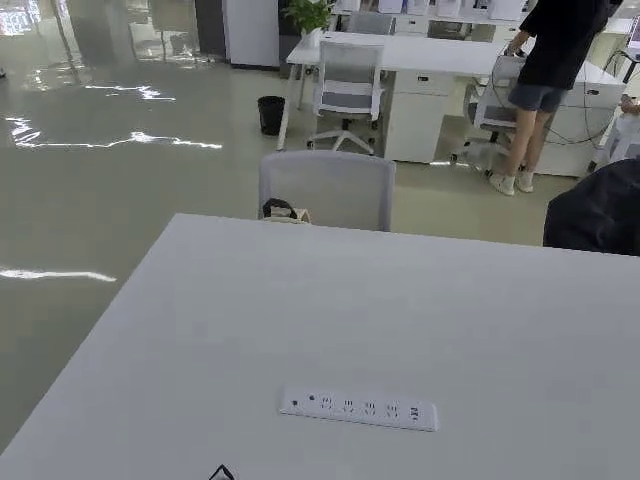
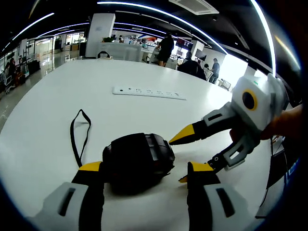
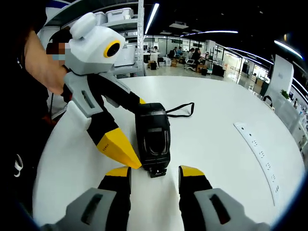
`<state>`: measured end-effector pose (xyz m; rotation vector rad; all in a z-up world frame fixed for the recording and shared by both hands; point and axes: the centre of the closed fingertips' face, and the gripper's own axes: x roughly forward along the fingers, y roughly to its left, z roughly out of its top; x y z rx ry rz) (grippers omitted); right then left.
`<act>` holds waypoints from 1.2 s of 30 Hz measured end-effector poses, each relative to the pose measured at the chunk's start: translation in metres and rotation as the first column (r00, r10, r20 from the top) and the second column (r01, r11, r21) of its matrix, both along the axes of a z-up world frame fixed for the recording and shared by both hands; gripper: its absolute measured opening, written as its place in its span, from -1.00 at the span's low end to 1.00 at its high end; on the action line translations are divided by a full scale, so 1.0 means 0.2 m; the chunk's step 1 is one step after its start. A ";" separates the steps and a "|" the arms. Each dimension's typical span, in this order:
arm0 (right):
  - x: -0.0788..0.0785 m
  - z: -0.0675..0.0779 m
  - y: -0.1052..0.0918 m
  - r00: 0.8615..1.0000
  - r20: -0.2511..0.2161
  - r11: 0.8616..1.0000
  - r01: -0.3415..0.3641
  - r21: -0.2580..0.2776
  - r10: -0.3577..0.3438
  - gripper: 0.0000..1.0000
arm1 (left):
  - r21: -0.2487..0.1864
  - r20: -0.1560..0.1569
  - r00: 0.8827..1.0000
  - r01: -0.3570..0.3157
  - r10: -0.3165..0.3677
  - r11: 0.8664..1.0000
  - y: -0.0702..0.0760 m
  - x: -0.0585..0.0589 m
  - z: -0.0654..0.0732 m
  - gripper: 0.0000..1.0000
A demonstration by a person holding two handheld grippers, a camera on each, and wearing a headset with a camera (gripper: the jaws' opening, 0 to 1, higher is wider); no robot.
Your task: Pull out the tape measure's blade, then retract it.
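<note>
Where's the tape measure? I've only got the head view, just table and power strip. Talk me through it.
Observer: The black tape measure lies on the table, on the near side of the power strip, between the left gripper's open jaws.
Operator: Give me the right gripper.
Observer: The right gripper is open too. Its jaws flank the front end of the case and are not closed on it.
Operator: Report the blade.
Observer: No blade is drawn out. Just a small tab sits at the mouth of the case.
</note>
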<state>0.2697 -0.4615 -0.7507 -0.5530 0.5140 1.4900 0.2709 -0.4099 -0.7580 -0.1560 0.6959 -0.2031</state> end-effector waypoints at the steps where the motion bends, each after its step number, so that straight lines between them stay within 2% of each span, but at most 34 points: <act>1: 0.00 0.01 -0.01 1.000 -0.001 1.000 0.016 0.010 -0.016 -0.21 | 0.009 0.006 1.000 0.025 -0.025 1.000 -0.01 -0.01 0.01 0.38; 5: -0.02 0.05 -0.05 0.996 -0.019 0.996 0.087 0.033 -0.087 -0.11 | 0.034 0.012 0.997 0.076 -0.077 0.997 -0.02 -0.04 0.05 0.43; 6: -0.03 0.07 -0.07 0.995 -0.021 0.994 0.099 0.040 -0.098 -0.08 | 0.042 0.016 0.996 0.090 -0.091 0.995 -0.04 -0.05 0.08 0.44; 11: -0.08 0.11 -0.15 0.988 -0.017 0.987 0.155 0.043 -0.154 0.00 | 0.060 0.027 0.989 0.146 -0.148 0.987 -0.04 -0.10 0.12 0.50; 15: -0.12 0.13 -0.21 0.981 -0.012 0.980 0.195 0.043 -0.194 0.08 | 0.104 0.027 0.977 0.207 -0.211 0.973 -0.04 -0.14 0.13 0.55; 17: -0.13 0.13 -0.25 0.976 -0.003 0.975 0.219 0.024 -0.219 0.10 | 0.113 0.029 0.971 0.231 -0.235 0.966 -0.03 -0.15 0.13 0.56; 18: -0.13 0.13 -0.28 0.972 0.003 0.972 0.234 0.011 -0.234 0.12 | 0.121 0.032 0.967 0.246 -0.251 0.962 -0.05 -0.18 0.17 0.56; 20: -0.14 0.15 -0.31 0.964 0.001 0.964 0.266 0.018 -0.266 0.16 | 0.149 0.039 0.959 0.271 -0.280 0.951 -0.04 -0.20 0.20 0.56; 26: -0.16 0.22 -0.41 0.940 0.000 0.939 0.341 0.034 -0.342 0.25 | 0.187 0.041 0.947 0.306 -0.319 0.933 -0.02 -0.25 0.26 0.61; 29: -0.18 0.24 -0.45 0.931 0.002 0.930 0.366 0.031 -0.366 0.32 | 0.195 0.042 0.942 0.319 -0.333 0.927 0.00 -0.28 0.29 0.67; 33: -0.19 0.29 -0.53 0.906 0.013 0.905 0.422 0.047 -0.423 0.39 | 0.208 0.060 0.936 0.329 -0.348 0.921 0.03 -0.30 0.33 0.74; 36: -0.20 0.29 -0.60 0.892 0.017 0.891 0.452 0.035 -0.453 0.47 | 0.211 0.066 0.932 0.335 -0.356 0.918 0.05 -0.32 0.35 0.77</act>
